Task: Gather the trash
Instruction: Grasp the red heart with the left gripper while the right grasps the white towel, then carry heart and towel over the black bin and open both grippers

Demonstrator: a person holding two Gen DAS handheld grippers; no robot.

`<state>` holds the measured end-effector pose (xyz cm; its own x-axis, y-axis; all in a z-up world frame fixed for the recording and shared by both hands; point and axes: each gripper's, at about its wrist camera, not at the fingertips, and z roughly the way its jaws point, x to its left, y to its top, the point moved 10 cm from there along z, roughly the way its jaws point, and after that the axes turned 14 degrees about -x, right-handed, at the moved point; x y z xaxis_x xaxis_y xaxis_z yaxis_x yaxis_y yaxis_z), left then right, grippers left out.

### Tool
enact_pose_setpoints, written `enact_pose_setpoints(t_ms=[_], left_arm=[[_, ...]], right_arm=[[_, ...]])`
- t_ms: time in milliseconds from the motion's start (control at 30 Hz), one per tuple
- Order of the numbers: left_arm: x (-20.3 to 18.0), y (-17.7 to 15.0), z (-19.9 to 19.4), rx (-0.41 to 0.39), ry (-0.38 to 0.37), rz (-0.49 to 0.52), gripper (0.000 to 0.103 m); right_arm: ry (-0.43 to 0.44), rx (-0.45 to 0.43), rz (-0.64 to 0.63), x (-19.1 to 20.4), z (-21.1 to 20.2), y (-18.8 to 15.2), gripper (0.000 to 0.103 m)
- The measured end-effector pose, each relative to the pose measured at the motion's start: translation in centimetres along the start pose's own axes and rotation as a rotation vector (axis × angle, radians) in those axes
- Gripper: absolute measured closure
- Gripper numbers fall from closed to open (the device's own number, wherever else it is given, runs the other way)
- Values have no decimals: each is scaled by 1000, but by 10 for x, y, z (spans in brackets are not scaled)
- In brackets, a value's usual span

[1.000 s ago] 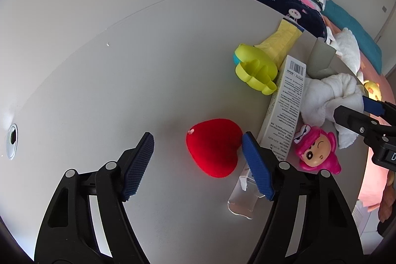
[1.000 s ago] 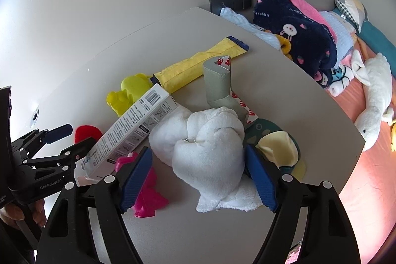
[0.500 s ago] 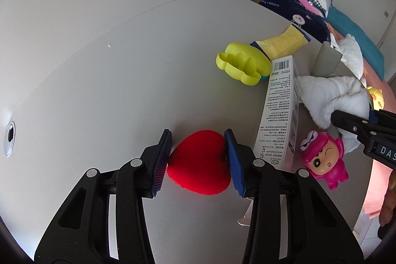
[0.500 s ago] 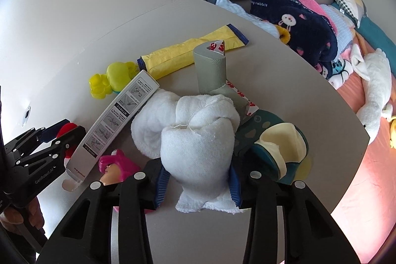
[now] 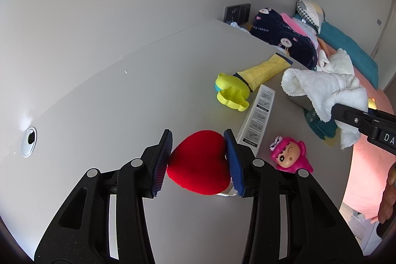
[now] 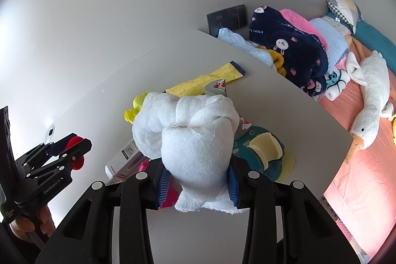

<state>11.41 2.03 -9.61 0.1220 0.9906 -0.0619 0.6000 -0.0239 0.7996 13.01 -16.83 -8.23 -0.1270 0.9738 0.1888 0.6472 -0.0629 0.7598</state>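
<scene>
1. Your left tongs (image 5: 199, 160) are clenched on the red heart (image 5: 200, 163); the blue pads press its two sides, and it sits at 6 o'clock in the left wrist view, low over the tabletop (image 5: 111, 103).
2. Your right tongs (image 6: 196, 180) are clenched on the white towel (image 6: 190, 140), a knotted bundle that fills the middle of the right wrist view and bulges up toward 12 o'clock.
3. From the left wrist view, that towel (image 5: 324, 90) hangs raised at 3 o'clock, with the black arm of the right tongs crossing below it.
4. The white box (image 5: 259, 120) lies flat on the tabletop at 1 o'clock of the heart, its near end just beside the right pad of the left tongs.
5. The pink doll (image 5: 289, 157) lies at 3 o'clock of the heart, near the tabletop's edge, just beside the box but apart from it.
6. The yellow toy (image 5: 231, 94) sits at 12 o'clock of the box's far end, and the yellow wrapper (image 5: 264, 69) stretches from it toward 2 o'clock.
7. In the right wrist view, a teal and cream toy (image 6: 262, 152) rests on the tabletop at 3 o'clock of the towel, partly hidden behind it.
8. A grey foil pack (image 6: 217, 88) stands just behind the towel at 12 o'clock; how it rests, you cannot tell.
9. Beyond the tabletop's far edge, at 2 o'clock, a navy blanket (image 6: 284, 46) and a white plush goose (image 6: 371, 95) lie on the bed (image 6: 346, 177).
</scene>
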Motion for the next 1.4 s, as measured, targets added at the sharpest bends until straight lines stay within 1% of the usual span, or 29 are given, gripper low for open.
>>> enact_pose_setpoints(t_ms=[333, 733, 1033, 1400], left_arm=[[-40, 4, -24, -31, -78, 38, 61], [-101, -2, -42, -40, -165, 102, 60], [-141, -14, -54, -32, -218, 141, 60], [-185, -21, -67, -30, -274, 201, 60]], right_arm=[[-18, -51, 17, -13, -44, -2, 63], [-60, -81, 45, -48, -94, -19, 63], [-99, -91, 77, -79, -121, -33, 62], [-137, -115, 118, -110, -150, -44, 62]])
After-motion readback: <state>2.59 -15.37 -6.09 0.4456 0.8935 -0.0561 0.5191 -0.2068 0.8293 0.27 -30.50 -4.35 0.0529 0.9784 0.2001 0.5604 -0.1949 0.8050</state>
